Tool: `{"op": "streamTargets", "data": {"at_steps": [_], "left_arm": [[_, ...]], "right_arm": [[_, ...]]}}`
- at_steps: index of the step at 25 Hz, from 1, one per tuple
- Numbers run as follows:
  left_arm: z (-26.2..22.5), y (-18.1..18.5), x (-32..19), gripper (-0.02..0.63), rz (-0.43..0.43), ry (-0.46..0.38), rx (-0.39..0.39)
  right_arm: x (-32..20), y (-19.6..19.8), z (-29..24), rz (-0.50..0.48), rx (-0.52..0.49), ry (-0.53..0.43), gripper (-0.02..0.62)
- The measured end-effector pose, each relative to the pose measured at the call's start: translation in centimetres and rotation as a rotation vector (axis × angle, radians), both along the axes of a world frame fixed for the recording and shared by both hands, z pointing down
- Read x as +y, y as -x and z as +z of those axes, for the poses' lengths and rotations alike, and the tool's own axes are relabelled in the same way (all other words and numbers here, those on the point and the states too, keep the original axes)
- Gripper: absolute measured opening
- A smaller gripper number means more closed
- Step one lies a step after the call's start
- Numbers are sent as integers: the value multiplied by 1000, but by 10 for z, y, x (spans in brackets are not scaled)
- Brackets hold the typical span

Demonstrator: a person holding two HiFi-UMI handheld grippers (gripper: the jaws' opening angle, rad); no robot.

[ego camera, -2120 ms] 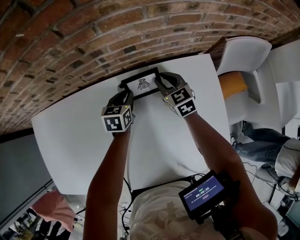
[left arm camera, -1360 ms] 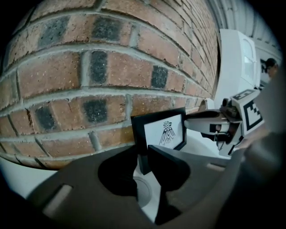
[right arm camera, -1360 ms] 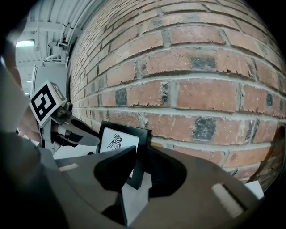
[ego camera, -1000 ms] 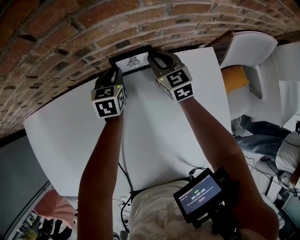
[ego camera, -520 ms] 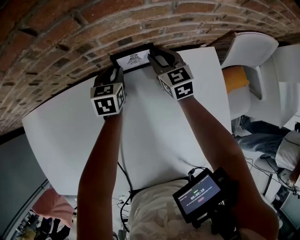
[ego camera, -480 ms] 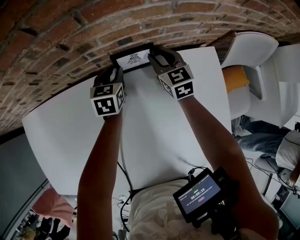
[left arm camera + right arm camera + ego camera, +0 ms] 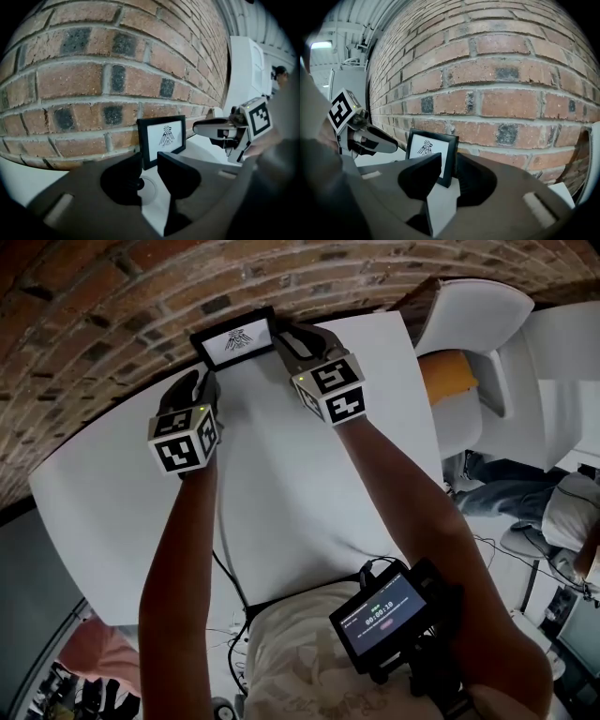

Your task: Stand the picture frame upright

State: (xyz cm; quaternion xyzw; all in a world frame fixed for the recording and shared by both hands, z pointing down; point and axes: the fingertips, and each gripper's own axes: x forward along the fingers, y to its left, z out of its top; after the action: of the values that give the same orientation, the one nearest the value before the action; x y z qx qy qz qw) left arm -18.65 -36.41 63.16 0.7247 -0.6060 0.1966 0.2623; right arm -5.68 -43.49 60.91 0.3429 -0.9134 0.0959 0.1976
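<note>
The left gripper [image 7: 149,164] is released. Its jaws have just been opening and now stand apart with nothing between them. In the head view it sits just short of the frame's left end, near it but not touching.

The picture frame [image 7: 234,338] stands upright on its long lower edge at the far edge of the white table [image 7: 300,465]. Its back is against or just beside the brick wall [image 7: 112,324], and the printed face is turned toward us. Both gripper views show it vertical and resting on the table on its own edge. We cannot tell whether it leans on the wall or on a rear stand.

The right gripper [image 7: 449,164] is at the frame's right end. Its jaws have just been closing and now bracket the frame's right edge, one in front of the face and one behind. We see no pad pressing on it, so we read this gripper as released too, though the gap is narrow.

We judge the main step complete: the frame is up. What remains is to draw the right gripper clear without clipping the edge it straddles, then confirm that the frame stays standing unaided.
</note>
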Motion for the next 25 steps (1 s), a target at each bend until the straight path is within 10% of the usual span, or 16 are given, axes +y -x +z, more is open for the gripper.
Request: {"op": "streamTargets", "data": {"at_steps": [25], "left_arm": [[-75,-34,138,5,101,-135,144]], "right_arm": [[137,-47,-71,79,-67,-37,6]]}}
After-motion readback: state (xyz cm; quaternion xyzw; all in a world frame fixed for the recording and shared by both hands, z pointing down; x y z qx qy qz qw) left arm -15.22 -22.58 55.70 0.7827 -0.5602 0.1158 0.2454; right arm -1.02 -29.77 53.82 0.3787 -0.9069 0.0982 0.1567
